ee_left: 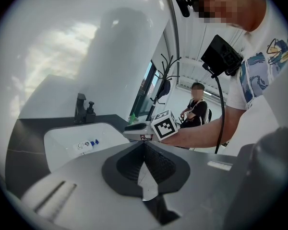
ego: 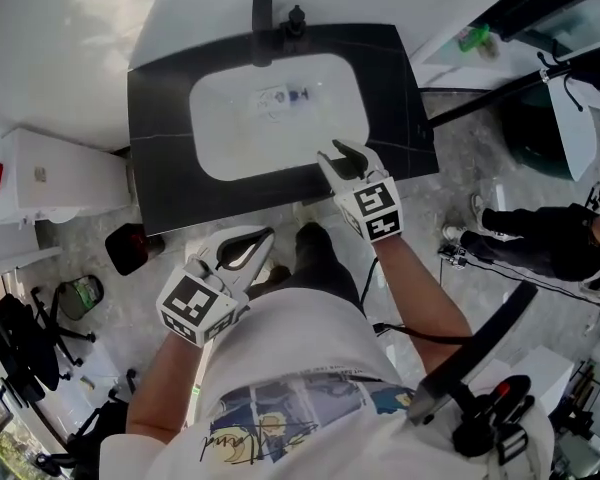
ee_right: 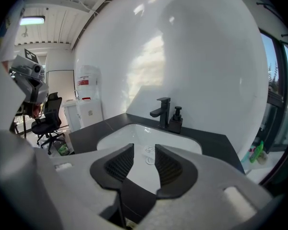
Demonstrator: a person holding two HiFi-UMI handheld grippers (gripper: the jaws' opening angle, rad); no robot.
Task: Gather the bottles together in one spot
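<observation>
A small clear bottle (ego: 277, 98) lies in the white sink basin (ego: 220, 138) near the drain, with a blue-capped item (ego: 298, 95) beside it. From the left gripper view the bottle (ee_left: 85, 144) is far off to the left. A green bottle (ego: 472, 38) stands on a white ledge at the far right. My right gripper (ego: 338, 150) hovers over the basin's front right rim, open and empty; in its own view the right gripper (ee_right: 144, 148) frames the bottle (ee_right: 148, 149). My left gripper (ego: 265, 240) hangs below the counter's front edge, and the left gripper (ee_left: 144, 143) is shut on nothing.
A black faucet (ego: 263, 18) and soap dispenser (ego: 297, 18) stand behind the basin on the dark counter (ego: 160, 188). A white cabinet (ego: 50, 178) sits to the left, an office chair (ee_right: 47, 123) beyond it. A seated person (ego: 550, 238) and stands crowd the right.
</observation>
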